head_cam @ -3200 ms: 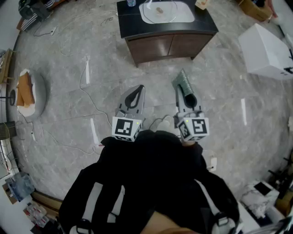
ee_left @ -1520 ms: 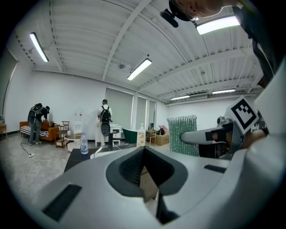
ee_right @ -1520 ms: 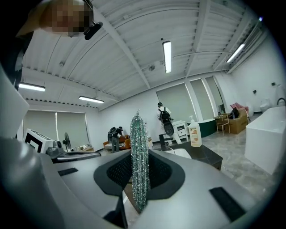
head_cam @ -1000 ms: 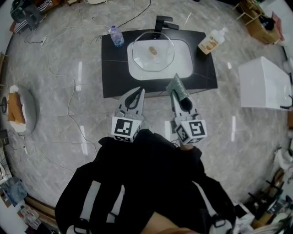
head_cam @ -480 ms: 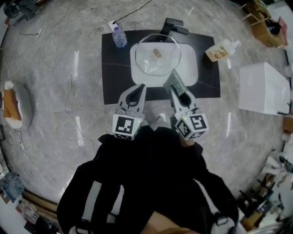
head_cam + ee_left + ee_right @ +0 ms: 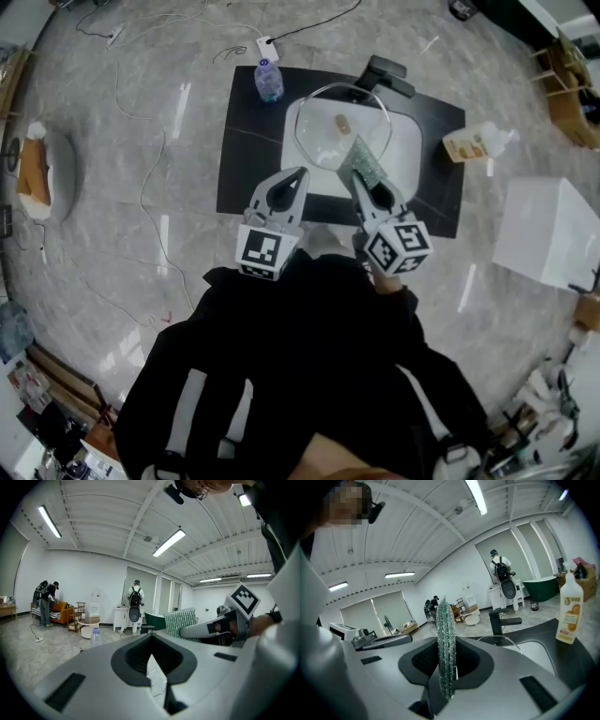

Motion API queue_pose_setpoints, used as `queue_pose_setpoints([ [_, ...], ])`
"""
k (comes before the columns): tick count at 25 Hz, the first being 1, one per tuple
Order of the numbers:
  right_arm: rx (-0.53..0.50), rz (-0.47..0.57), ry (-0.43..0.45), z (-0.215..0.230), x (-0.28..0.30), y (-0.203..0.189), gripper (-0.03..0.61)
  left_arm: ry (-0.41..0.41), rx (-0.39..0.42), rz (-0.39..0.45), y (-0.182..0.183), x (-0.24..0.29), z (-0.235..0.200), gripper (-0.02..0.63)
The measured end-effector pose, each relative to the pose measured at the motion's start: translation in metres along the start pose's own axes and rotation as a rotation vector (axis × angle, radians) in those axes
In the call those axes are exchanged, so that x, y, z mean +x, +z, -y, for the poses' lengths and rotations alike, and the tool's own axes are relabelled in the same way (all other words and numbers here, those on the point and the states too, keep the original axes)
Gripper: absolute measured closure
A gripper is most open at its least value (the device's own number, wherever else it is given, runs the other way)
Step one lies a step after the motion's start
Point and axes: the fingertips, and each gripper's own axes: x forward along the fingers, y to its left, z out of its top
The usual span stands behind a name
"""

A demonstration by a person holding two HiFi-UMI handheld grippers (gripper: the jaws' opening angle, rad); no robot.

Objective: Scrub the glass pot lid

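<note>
The right gripper [image 6: 364, 186] pinches a flat, glittery green scouring pad [image 6: 360, 161] near the round clear glass lid [image 6: 323, 141] in the white basin [image 6: 410, 150]; the left gripper [image 6: 297, 175] is clenched, empty

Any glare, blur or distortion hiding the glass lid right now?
Head view: fisheye bend, light streaks on the glossy grey floor, clear glass pot lid faint against the white basin. Right gripper view: green tinsel scrubbing pad sharp, corners black.

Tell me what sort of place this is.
Likely a big open studio or workshop, not a home kitchen: a freestanding sink cabinet stands mid-floor, loose cables trail across the floor, strip lights overhead.
</note>
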Motion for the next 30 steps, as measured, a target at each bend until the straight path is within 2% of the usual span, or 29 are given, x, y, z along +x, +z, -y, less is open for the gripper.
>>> queue_pose_setpoints([
  [5, 0.024, -0.025, 0.057, 0.029, 0.028, 0.001, 0.515, 0.054, 0.021, -0.045, -0.004, 0.035, -0.007, 0.612],
  [15, 0.046, -0.104, 0.124, 0.077, 0.087, -0.026, 0.515, 0.157, 0.034, -0.081, -0.013, 0.073, -0.017, 0.612],
  [22, 0.063, -0.161, 0.136, 0.092, 0.149, -0.047, 0.515, 0.154, 0.011, -0.106, -0.022, 0.090, -0.033, 0.612],
  [30, 0.070, -0.288, 0.088, 0.111, 0.221, -0.099, 0.515, 0.111, -0.004, -0.156, -0.036, 0.093, -0.057, 0.612],
])
